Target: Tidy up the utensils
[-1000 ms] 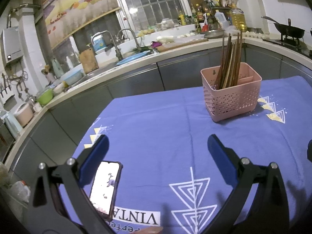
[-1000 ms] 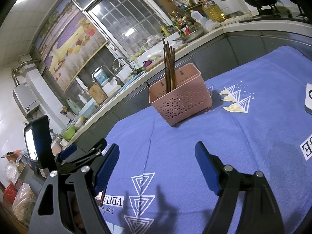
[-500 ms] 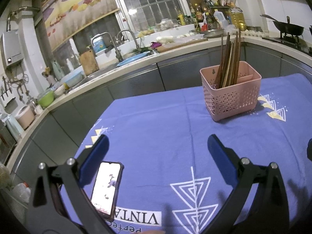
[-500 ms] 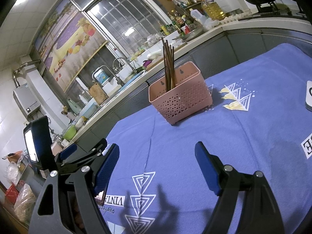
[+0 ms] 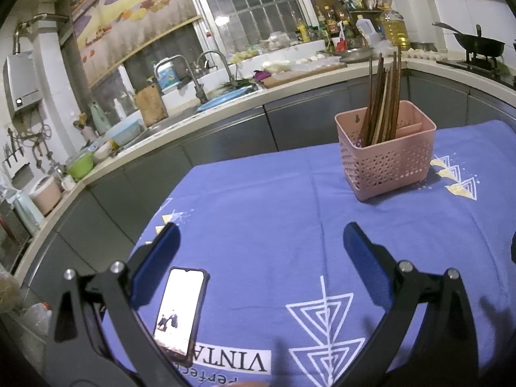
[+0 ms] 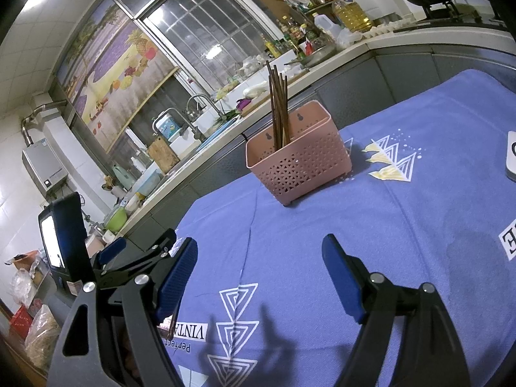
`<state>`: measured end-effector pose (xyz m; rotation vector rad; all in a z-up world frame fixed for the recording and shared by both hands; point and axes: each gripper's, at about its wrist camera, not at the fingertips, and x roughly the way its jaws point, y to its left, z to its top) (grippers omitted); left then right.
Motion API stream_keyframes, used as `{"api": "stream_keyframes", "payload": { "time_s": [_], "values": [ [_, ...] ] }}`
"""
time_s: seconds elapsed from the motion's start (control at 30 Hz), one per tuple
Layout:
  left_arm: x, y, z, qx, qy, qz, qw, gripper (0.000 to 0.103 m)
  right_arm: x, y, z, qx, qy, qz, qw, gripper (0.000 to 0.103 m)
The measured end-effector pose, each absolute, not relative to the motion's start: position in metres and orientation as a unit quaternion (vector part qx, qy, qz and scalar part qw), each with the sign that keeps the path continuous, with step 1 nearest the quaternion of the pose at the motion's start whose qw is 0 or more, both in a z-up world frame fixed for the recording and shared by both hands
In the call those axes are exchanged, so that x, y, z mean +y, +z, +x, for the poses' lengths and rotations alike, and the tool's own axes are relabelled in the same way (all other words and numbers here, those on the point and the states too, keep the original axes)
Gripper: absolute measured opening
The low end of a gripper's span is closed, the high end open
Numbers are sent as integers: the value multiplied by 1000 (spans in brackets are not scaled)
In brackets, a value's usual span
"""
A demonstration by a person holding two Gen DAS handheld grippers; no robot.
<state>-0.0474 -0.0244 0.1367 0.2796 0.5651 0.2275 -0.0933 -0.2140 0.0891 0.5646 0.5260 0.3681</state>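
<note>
A pink perforated basket (image 5: 385, 158) stands on the blue tablecloth (image 5: 274, 213) at the far right, with several dark wooden chopsticks (image 5: 382, 96) upright in its left compartment. It also shows in the right wrist view (image 6: 298, 158), chopsticks (image 6: 279, 103) upright. My left gripper (image 5: 261, 245) is open and empty, low over the near part of the cloth. My right gripper (image 6: 259, 258) is open and empty too, well short of the basket. The left gripper's fingers (image 6: 111, 251) show at the left of the right wrist view.
A lit phone (image 5: 179, 309) lies on the cloth by my left finger. A white object (image 6: 511, 154) sits at the right table edge. A kitchen counter (image 5: 225, 103) with sink, bottles and a wok runs behind the table.
Both grippers have stayed open and empty. The left wrist view has drifted slightly, so the basket sits a little lower and the phone shows more fully.
</note>
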Motion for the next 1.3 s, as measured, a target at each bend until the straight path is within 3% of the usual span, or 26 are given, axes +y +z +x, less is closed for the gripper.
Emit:
{"api": "stream_keyframes", "payload": {
  "time_s": [1.3],
  "values": [
    [-32, 135, -48, 280, 103, 153, 942, 97, -213, 87, -94, 256, 180, 277, 909, 79]
  ]
}}
